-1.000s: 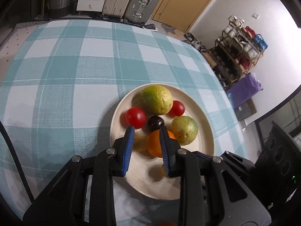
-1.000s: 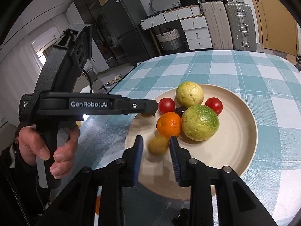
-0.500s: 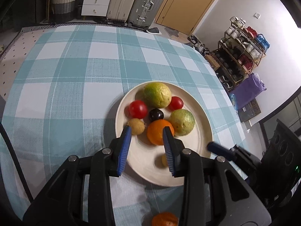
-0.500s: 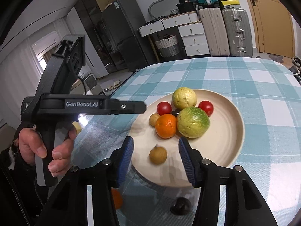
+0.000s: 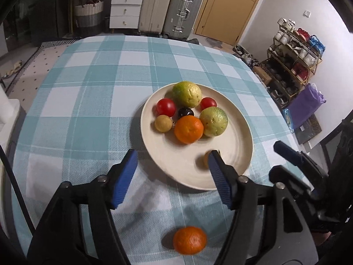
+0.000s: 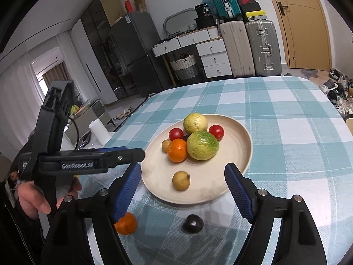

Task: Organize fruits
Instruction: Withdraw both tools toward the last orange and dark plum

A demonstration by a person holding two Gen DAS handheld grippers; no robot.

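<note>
Both claws, left gripper [image 5: 172,176] and right gripper [image 6: 183,190], gape empty between picks. Next I grab the loose tangerine [image 5: 189,240] at the plate's [image 5: 238,167] 6 o'clock.

White lettering reading "GenRobot.AI" ran along the side of the black plastic left gripper [image 6: 132,154]. A small black box [image 6: 204,11] on the white drawers showed "38".

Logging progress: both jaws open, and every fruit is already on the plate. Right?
Not every fruit. The right wrist view shows an orange and a dark fruit on the cloth, off the plate. Both grippers' jaws are open.
</note>
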